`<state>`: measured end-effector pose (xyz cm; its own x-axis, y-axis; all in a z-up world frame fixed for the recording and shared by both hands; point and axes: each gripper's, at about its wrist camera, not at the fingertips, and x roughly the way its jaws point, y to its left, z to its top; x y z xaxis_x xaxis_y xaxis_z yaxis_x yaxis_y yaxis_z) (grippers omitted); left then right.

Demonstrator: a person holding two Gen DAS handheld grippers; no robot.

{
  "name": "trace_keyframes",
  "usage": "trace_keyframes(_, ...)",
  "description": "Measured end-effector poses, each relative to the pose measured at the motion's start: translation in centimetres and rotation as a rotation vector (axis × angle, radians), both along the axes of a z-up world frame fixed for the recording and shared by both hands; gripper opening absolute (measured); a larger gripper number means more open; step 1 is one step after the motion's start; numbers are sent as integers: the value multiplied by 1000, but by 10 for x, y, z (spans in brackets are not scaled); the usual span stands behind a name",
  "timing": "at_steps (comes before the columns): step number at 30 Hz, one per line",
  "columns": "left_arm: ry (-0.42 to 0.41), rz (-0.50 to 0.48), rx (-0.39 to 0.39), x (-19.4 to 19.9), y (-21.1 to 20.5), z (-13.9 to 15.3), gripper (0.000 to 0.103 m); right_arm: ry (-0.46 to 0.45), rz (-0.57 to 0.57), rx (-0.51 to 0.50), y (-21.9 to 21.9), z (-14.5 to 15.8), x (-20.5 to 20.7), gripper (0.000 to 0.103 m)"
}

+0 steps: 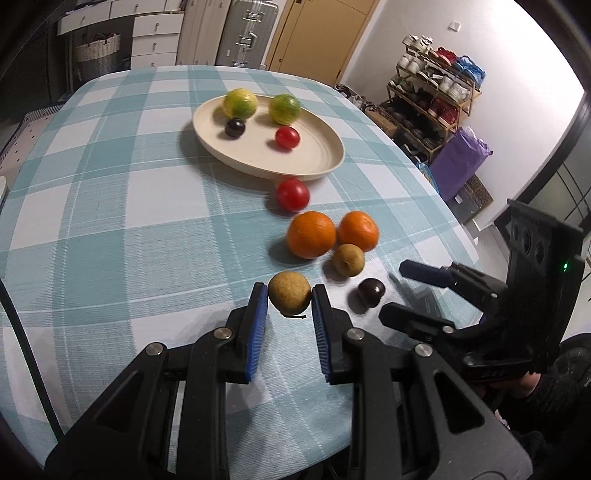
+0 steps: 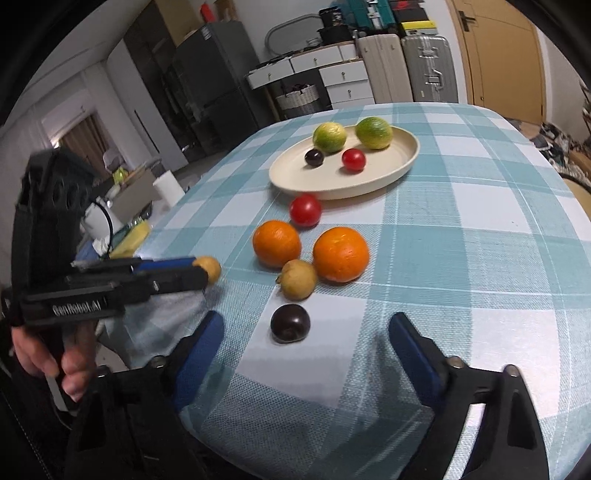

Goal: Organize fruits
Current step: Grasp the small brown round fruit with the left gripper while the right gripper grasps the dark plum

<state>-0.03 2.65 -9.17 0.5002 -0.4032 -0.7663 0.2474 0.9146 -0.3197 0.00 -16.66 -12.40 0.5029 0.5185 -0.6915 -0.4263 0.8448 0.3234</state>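
One small tan fruit point(image 1: 289, 297), light, firm and smooth enough to slip, sits pinched at its widest middle in the left tongs point(image 1: 289, 300) above the bench point(image 1: 110, 221), while the right tongs point(image 2: 306, 334) stand spread behind a dark plum point(image 2: 290, 323).

White walls point(image 1: 424, 44) enclose the room; a wooden door point(image 1: 317, 33) stands at upper centre of the left view, with two suitcases point(image 2: 406, 70) and white drawers point(image 2: 343, 79) to its left. A shoe rack point(image 1: 432, 99) lines the right wall above a purple bag point(image 1: 460, 162). In the right view, a dark fridge point(image 2: 214, 81) stands upper centre-left and a curtained window point(image 2: 79, 140) at far left.
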Motion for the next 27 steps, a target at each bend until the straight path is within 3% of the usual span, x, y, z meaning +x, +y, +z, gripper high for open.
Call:
trace_keyframes(6, 18, 27, -18, 2, 12, -7, 22, 18, 30, -27, 12, -8, 3, 62)
trace_keyframes(8, 21, 32, -26, 3, 14, -8, 22, 12, 43, -43, 16, -10, 2, 49)
trace_keyframes(11, 25, 41, -45, 6, 18, -9, 22, -5, 51, -73, 21, -10, 2, 40)
trace_keyframes(13, 28, 46, -54, 8, 19, -10, 22, 7, 62, -59, 21, -11, 4, 26)
trace_keyframes(27, 16, 86, -90, 44, 24, 2, 22, -70, 47, 48, 5, 12, 13, 25)
